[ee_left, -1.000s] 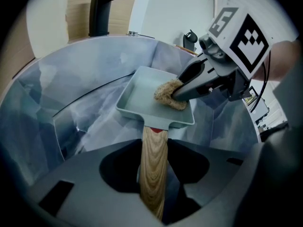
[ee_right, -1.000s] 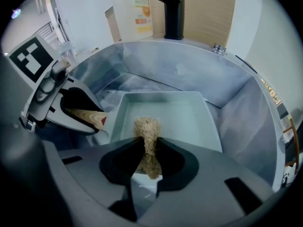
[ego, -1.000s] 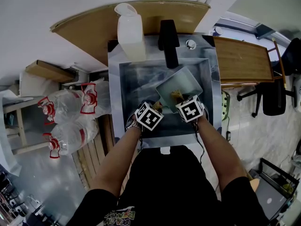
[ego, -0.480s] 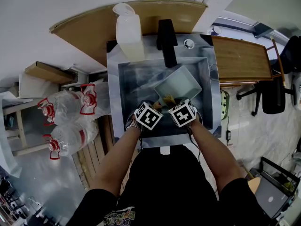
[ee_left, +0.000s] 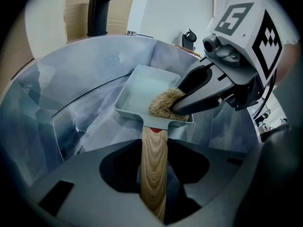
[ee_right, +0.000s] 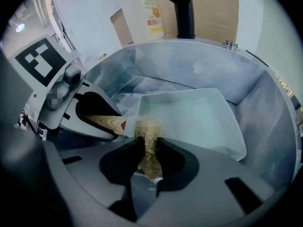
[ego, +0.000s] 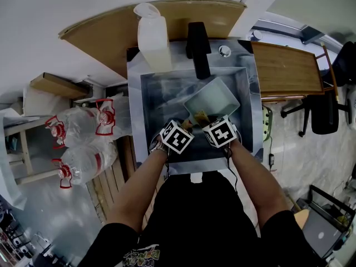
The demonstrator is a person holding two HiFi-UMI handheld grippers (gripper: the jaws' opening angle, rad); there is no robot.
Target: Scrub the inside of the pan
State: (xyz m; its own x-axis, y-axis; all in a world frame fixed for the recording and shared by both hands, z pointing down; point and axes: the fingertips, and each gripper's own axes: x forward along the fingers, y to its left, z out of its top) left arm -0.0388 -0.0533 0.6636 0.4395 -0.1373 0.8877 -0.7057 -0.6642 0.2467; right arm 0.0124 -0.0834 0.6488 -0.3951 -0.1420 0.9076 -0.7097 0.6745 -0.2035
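The scrubbing step is judged to be under way. The pan [ego: 216, 98], pale and rectangular, is held tilted inside the sink [ego: 140, 110], with its wooden handle [ee_left: 154, 174] pointed back at the person. That handle is pinched between the 2 jaws of the left gripper [ego: 186, 128], so the pan is steadied. The jaws of the right gripper [ee_right: 149, 150] are closed on a tan fibrous scrubber [ee_left: 163, 107], which is pressed onto the pan floor in the near corner, just beside the handle joint.

Most of the floor lies bare beyond the scrubber, so strokes away from the handle and into the far corners are called for next. Pressure must be kept while the left grip resists the push. Each stroke is bounded by the pan's raised walls. The sink's right wall stands near the pan, and a black faucet [ego: 198, 49] overhangs the far rim. Open room is seen only on the left. The 2 grippers are close together, so little room is left at the handle end.
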